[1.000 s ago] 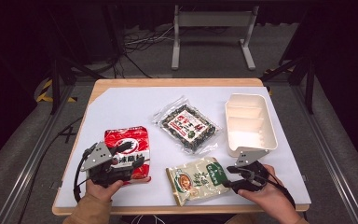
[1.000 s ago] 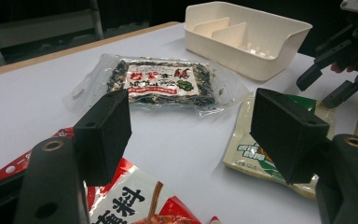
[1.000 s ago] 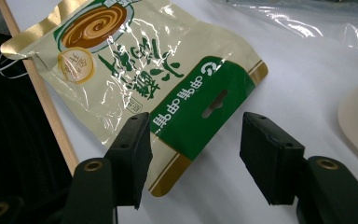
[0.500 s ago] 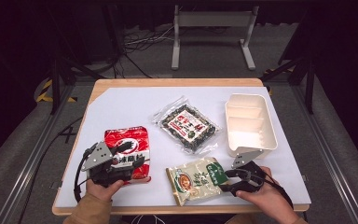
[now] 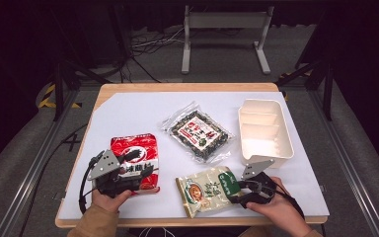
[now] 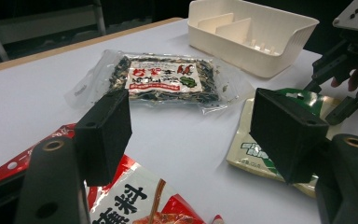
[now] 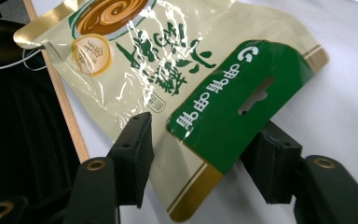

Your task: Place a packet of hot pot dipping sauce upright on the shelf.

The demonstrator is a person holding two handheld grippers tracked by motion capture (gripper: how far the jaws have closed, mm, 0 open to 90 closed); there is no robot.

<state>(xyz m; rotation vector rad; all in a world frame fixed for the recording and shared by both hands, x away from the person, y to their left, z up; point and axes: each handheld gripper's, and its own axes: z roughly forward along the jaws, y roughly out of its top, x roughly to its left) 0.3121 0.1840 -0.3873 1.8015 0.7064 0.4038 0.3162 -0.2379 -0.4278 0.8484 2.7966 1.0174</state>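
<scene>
Table edge point(image 7: 65, 100) beside green-topped pouch point(image 7: 177, 84), between right claw point(image 7: 205, 163) jaws.

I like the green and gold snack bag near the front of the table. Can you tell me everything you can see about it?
The green and gold bag is a flat, shiny plastic pouch, cream-gold with a brown swirl picture, green writing and a dark green header with a hang slot. It lies on the white table cover near the front edge, header end slightly lifted. The right gripper has that green end between its jaws, which have just been closing; one jaw sits over it, one under, but whether the pads press cannot be told.
</scene>
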